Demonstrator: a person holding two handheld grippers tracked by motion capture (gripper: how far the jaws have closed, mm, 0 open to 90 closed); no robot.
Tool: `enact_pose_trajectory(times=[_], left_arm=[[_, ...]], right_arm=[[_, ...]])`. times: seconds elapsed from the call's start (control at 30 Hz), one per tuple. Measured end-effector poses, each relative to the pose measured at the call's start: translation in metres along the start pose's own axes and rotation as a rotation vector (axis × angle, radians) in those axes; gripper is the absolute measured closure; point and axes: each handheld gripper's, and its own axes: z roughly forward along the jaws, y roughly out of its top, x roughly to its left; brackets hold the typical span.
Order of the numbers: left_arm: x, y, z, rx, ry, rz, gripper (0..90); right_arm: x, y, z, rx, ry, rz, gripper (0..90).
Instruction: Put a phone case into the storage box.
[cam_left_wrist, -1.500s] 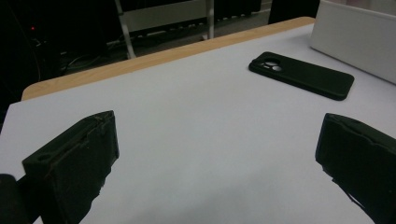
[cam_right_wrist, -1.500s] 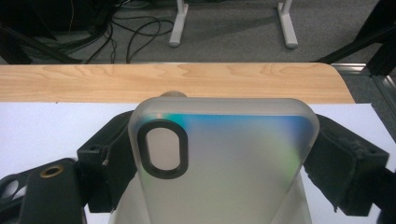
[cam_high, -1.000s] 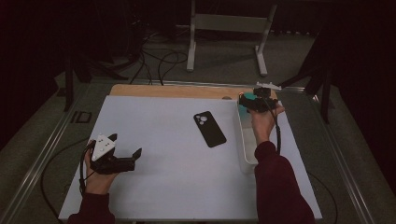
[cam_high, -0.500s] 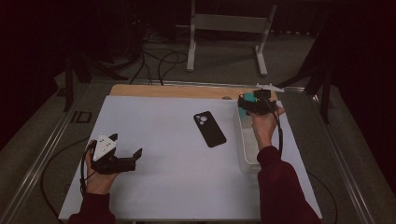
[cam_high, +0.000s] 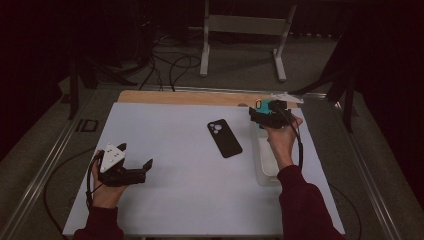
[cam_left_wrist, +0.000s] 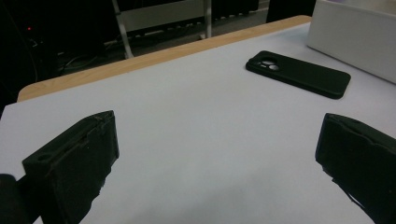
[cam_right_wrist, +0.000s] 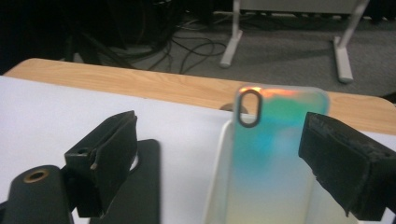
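Near the front left of the table (cam_high: 190, 170), the left gripper (cam_high: 142, 171) rests low in the person's left hand (cam_high: 105, 192), its grey three-cornered plate on top. Its fingers (cam_left_wrist: 77, 163) stand wide apart with nothing between them; in the left gripper view only bare white table surface lies in the gap. Ahead of those fingers and off to their right lies a black phone (cam_left_wrist: 299, 73), flat, back side up, with its camera bump towards the wooden far edge of the table. Beyond the phone, further right again, the corner of a white tray (cam_left_wrist: 350, 35) shows.

From the high view, the black phone (cam_high: 224, 138) sits roughly midway between the two grippers, well apart from the left one and near the tray's left wall (cam_high: 255, 150).

At the far right, the right gripper (cam_high: 257, 112) is held in the right hand (cam_high: 280, 137) above the far end of the tray. Its fingers (cam_right_wrist: 105, 154) are spread open and grip nothing. Between them, in the right gripper view, an iridescent phone case (cam_right_wrist: 275, 154) stands in the tray, teal and orange in sheen, its oval camera cut-out uppermost. It is closer to the right finger than the left, and whether it touches either cannot be told. Just behind the left finger, the black phone's edge shows on the table.
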Motion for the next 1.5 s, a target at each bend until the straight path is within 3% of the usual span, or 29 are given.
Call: enact_pose_trajectory(times=[0.37,0.53,0.9,1.0,1.17,1.4,1.47,1.5], left_arm=[[-0.001,0.000,0.003,-0.001,-0.008,0.003,0.0],[-0.003,0.001,0.005,-0.001,-0.014,0.003,0.0],[-0.009,0.005,0.011,0.001,-0.038,0.019,0.0],[-0.017,0.011,0.019,-0.002,-0.062,0.036,0.0],[-0.023,0.022,0.032,-0.018,-0.095,0.029,0.0],[-0.037,0.043,0.060,-0.018,-0.129,0.061,0.0],[-0.037,0.043,0.060,-0.018,-0.129,0.061,0.0],[-0.045,0.051,0.072,-0.019,-0.153,0.073,0.0]], right_arm=[[0.012,-0.007,-0.028,-0.051,0.112,-0.027,10.1],[0.018,-0.015,-0.043,-0.068,0.129,-0.068,10.1],[0.021,-0.028,-0.058,-0.080,0.148,-0.088,10.1],[0.019,-0.036,-0.067,-0.078,0.142,-0.105,10.1],[0.018,-0.042,-0.075,-0.078,0.142,-0.107,10.0],[0.017,-0.056,-0.089,-0.134,0.156,-0.130,9.8],[0.016,-0.058,-0.090,-0.135,0.158,-0.129,9.8],[0.015,-0.064,-0.093,-0.148,0.170,-0.128,9.8]])
